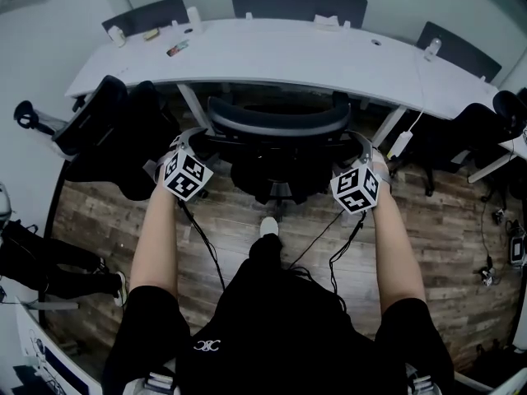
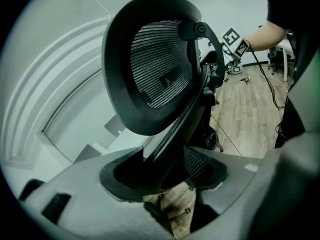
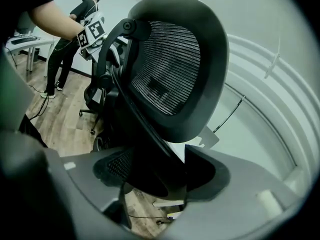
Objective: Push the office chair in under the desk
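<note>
A black mesh office chair (image 1: 278, 126) stands at the white curved desk (image 1: 288, 56), its seat partly beneath the top and its backrest towards me. My left gripper (image 1: 185, 151) clasps the backrest's left edge and my right gripper (image 1: 362, 156) its right edge. In the left gripper view, the backrest (image 2: 160, 64) rises above the left gripper (image 2: 165, 176), and its frame fills the gap between the jaws. The right gripper view mirrors this: the backrest (image 3: 170, 69) is over the right gripper (image 3: 160, 176), with the frame pressed between the jaws.
Another black chair (image 1: 107, 122) stands close on the left and one more (image 1: 486, 130) on the right; further chairs (image 1: 298, 5) sit behind the desk. Cables (image 1: 329, 245) trail over the wooden floor. A person's legs (image 1: 49, 262) are at the far left. Small items (image 1: 177, 48) lie on the desk.
</note>
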